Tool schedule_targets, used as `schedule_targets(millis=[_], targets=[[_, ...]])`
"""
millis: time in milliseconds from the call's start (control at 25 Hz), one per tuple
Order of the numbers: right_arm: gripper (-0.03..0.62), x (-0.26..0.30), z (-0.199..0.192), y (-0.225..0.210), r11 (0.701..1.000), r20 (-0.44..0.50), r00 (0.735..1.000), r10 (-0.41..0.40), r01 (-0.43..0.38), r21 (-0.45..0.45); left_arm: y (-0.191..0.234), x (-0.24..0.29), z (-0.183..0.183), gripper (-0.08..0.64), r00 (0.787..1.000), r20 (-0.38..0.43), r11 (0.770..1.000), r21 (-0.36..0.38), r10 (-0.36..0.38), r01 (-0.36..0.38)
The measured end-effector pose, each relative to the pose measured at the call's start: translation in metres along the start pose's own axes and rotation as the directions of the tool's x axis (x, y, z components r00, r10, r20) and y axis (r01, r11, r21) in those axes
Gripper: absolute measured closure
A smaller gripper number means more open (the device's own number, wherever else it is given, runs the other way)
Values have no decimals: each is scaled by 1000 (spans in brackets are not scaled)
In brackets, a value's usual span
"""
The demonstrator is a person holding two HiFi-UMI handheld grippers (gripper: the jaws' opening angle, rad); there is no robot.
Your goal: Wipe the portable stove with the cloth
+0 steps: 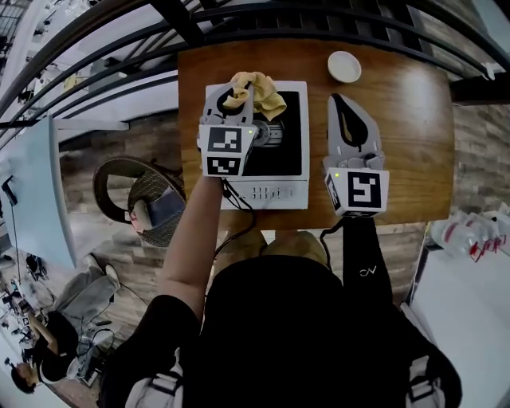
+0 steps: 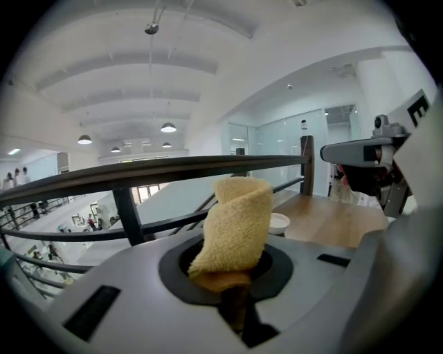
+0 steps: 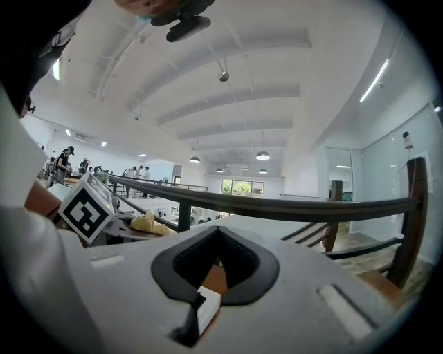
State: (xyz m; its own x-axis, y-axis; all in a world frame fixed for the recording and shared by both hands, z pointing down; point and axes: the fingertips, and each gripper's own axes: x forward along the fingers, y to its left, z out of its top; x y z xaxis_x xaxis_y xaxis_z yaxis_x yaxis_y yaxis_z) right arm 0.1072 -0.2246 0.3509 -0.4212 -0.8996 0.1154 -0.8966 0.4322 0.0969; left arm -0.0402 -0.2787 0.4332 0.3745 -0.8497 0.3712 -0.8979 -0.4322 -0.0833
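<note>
A white portable stove (image 1: 293, 171) with a black top stands on the wooden table (image 1: 414, 135) in the head view. My left gripper (image 1: 239, 94) hangs over the stove's far left part, shut on a yellow cloth (image 1: 259, 92) that bunches out past its tips. In the left gripper view the cloth (image 2: 235, 228) stands up folded from the closed jaws of the left gripper (image 2: 234, 287). My right gripper (image 1: 338, 102) is over bare table just right of the stove, shut, with nothing in it. In its own view the right gripper (image 3: 218, 235) has its jaws meeting.
A small white bowl (image 1: 344, 66) sits at the table's far edge, right of the stove, and shows as the bowl (image 2: 278, 222) in the left gripper view. A dark metal railing (image 1: 263, 24) runs beyond the table. A round chair (image 1: 139, 199) stands at the left.
</note>
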Motion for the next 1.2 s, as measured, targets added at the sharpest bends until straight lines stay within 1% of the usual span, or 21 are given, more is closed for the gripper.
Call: schedule_targets(millis=[80, 200, 400, 480, 600, 720, 800, 880, 960, 1040, 1200], targets=[[589, 3, 4, 10, 999, 10, 1000, 28, -28, -15, 20, -13, -4, 531, 999, -4, 999, -7, 53, -53], [589, 9, 8, 25, 999, 14, 999, 48, -48, 3, 54, -33, -19, 531, 992, -19, 991, -28, 127, -128], [589, 13, 18, 50, 997, 59, 995, 75, -73, -37, 110, -75, -50, 531, 970, -52, 966, -96, 237, -241], [589, 20, 20, 60, 996, 65, 995, 82, -80, -42, 125, -86, -58, 531, 966, -53, 958, -131, 251, -256], [589, 28, 21, 70, 996, 71, 994, 84, -82, -36, 129, -92, -55, 531, 969, -25, 958, -142, 248, -249], [589, 15, 28, 61, 997, 86, 993, 76, -74, -35, 103, -102, -27, 531, 976, 61, 966, -166, 210, -198], [589, 6, 31, 51, 998, 96, 993, 62, -59, -31, 81, -107, -2, 531, 977, 134, 972, -191, 168, -141], [589, 3, 32, 47, 999, 99, 994, 42, -41, -11, 60, -107, 17, 531, 975, 186, 978, -191, 117, -81], [589, 1, 31, 47, 1000, 93, 995, 18, -18, -4, 40, -105, 29, 531, 974, 221, 986, -167, 54, -17], [589, -6, 34, 46, 1000, 95, 995, 7, -5, -28, 13, -101, 40, 531, 969, 246, 988, -145, -19, 56], [589, -16, 35, 34, 999, 87, 996, -29, 32, -31, -40, -81, 53, 531, 954, 257, 974, -124, -153, 190]])
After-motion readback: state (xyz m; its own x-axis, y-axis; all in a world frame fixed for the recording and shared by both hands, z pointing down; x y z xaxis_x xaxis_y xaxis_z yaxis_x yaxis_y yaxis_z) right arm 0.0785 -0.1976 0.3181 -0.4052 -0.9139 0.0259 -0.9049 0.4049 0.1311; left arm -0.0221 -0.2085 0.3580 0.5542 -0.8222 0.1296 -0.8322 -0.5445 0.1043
